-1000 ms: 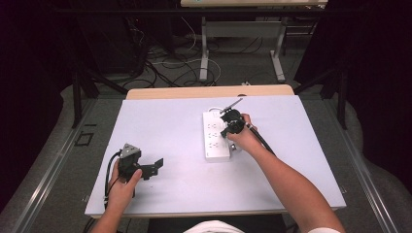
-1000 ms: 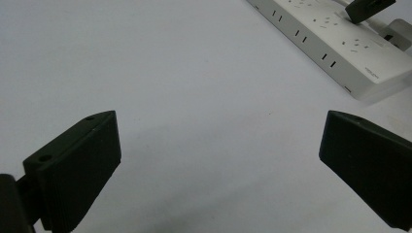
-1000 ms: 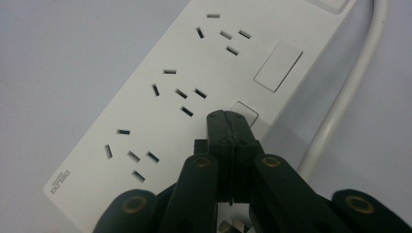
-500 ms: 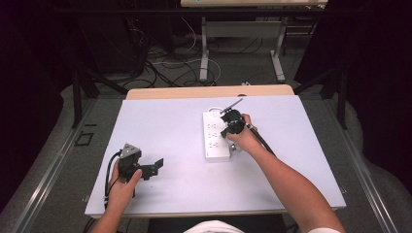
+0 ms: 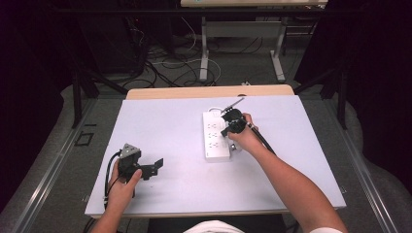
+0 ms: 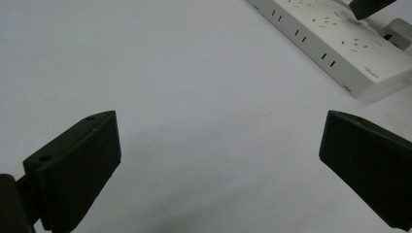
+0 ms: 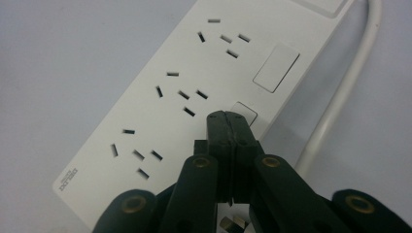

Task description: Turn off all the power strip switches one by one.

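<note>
A white power strip [image 5: 214,138] lies mid-table, its sockets facing up [image 7: 160,92] and its white cable [image 7: 340,92] running off along one side. My right gripper [image 5: 227,121] hovers over the strip's right edge, shut with nothing between its jaws. Its closed tip [image 7: 227,119] sits right at the edge of the middle rocker switch [image 7: 245,112]; I cannot tell whether it touches. Another switch [image 7: 276,68] lies farther along. My left gripper [image 5: 154,167] rests near the table's front left, open wide [image 6: 218,160] over bare tabletop, with the strip [image 6: 340,43] well ahead of it.
The white tabletop [image 5: 160,126] has free room left of the strip and along the front. A small grey plug-like piece [image 6: 397,30] lies against the strip's far side. Cables and table legs [image 5: 204,48] stand on the floor behind the table.
</note>
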`<state>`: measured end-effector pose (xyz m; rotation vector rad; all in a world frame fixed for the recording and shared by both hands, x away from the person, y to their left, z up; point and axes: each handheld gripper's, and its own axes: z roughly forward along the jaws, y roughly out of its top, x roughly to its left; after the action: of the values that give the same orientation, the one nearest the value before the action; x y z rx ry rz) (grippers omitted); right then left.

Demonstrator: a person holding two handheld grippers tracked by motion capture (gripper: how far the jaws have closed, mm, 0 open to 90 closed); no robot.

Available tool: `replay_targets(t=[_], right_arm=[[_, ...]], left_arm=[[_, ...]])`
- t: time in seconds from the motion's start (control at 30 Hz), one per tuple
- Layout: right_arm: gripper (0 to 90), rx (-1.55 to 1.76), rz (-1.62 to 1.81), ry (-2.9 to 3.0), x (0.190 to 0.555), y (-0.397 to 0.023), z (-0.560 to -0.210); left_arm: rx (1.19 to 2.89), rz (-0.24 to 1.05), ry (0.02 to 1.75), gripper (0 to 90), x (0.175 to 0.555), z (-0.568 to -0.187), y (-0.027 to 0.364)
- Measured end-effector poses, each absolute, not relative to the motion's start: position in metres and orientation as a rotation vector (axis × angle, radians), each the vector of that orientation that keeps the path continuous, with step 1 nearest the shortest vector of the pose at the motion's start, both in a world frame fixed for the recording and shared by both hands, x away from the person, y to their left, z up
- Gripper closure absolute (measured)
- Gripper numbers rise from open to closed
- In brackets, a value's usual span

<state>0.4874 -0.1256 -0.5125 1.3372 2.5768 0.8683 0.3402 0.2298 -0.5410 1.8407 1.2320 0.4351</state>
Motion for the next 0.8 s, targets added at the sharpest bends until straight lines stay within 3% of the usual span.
replay_targets(t=[0.8], right_arm=[[90.0,1.239,0.85,2.633,0.467,-0.121,-0.5]], left_arm=[[1.84,0.436,1.23,1.5,0.34,-0.541,0.23]])
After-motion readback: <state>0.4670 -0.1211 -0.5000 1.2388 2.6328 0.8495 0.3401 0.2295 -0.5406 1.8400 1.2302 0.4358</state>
